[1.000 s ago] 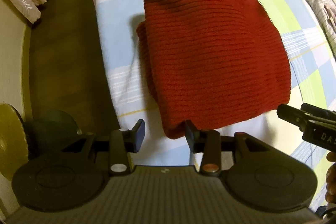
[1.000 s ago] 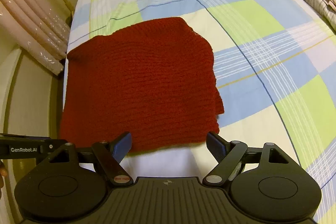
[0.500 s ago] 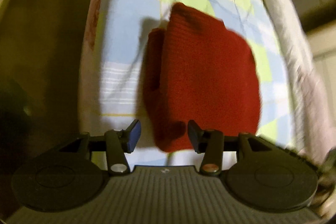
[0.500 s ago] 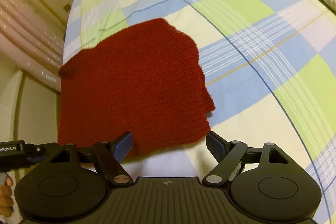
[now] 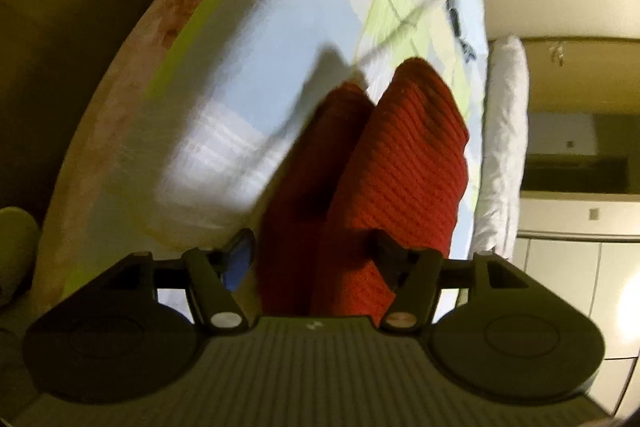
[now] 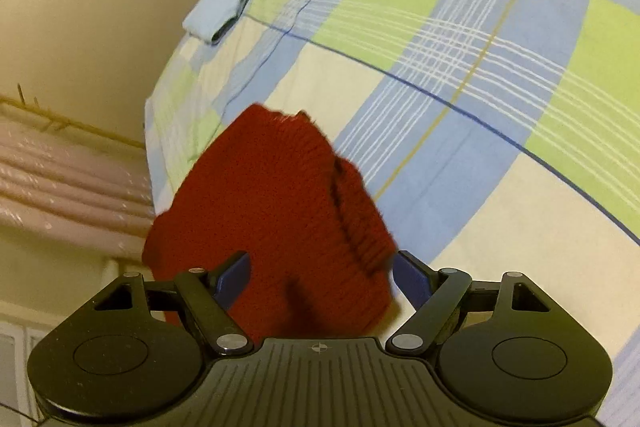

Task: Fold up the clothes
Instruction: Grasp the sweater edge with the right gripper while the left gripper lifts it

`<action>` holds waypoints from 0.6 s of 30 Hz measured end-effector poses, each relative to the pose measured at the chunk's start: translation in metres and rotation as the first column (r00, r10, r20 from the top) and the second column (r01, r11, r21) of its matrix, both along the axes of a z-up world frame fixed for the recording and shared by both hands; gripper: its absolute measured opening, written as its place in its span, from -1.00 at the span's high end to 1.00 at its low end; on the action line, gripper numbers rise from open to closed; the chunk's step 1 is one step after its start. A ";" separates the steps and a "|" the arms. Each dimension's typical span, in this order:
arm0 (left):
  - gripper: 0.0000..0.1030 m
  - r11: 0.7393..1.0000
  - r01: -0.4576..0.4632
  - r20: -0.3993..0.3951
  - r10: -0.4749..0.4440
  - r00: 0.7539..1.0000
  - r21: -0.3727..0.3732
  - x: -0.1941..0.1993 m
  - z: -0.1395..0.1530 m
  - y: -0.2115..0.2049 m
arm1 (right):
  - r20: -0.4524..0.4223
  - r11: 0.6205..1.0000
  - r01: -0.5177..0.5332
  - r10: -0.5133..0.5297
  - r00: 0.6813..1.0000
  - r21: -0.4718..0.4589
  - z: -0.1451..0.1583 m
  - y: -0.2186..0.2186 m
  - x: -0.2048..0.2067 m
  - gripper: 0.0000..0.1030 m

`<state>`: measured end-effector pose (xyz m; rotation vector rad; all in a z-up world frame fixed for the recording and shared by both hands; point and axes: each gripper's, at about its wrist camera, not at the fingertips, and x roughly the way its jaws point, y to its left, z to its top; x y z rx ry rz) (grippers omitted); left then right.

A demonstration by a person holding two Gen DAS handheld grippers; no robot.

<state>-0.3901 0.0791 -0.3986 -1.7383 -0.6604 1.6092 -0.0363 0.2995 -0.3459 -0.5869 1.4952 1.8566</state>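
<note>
Both grippers have swung in low since a second ago, and the red sweater (image 5: 400, 163) now sits right between their jaws instead of lying flat ahead. It looks folded into a thick bundle, at the near edge of the checked bed (image 6: 460, 75). The left gripper (image 5: 312, 247) and the right gripper (image 6: 320, 271) each have wide jaws around a near end, maybe to lift it together. I cannot tell if they squeeze it. A folded blue cloth (image 6: 224, 3) lies far off.
</note>
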 end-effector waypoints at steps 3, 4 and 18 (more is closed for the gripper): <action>-0.20 0.999 -0.012 -0.012 0.012 1.000 0.031 -0.002 -0.007 0.004 | -0.007 1.000 -0.009 0.009 1.000 0.003 -0.009 0.013 0.001 -0.57; -0.22 0.999 -0.012 -0.018 0.013 1.000 0.041 -0.002 -0.008 0.006 | -0.013 1.000 -0.013 0.013 1.000 0.003 -0.013 0.017 0.000 -0.57; -0.23 0.986 0.067 -0.073 -0.056 0.996 0.154 -0.008 -0.018 0.019 | -0.114 0.987 -0.159 0.153 0.982 -0.039 -0.058 0.055 -0.031 -0.58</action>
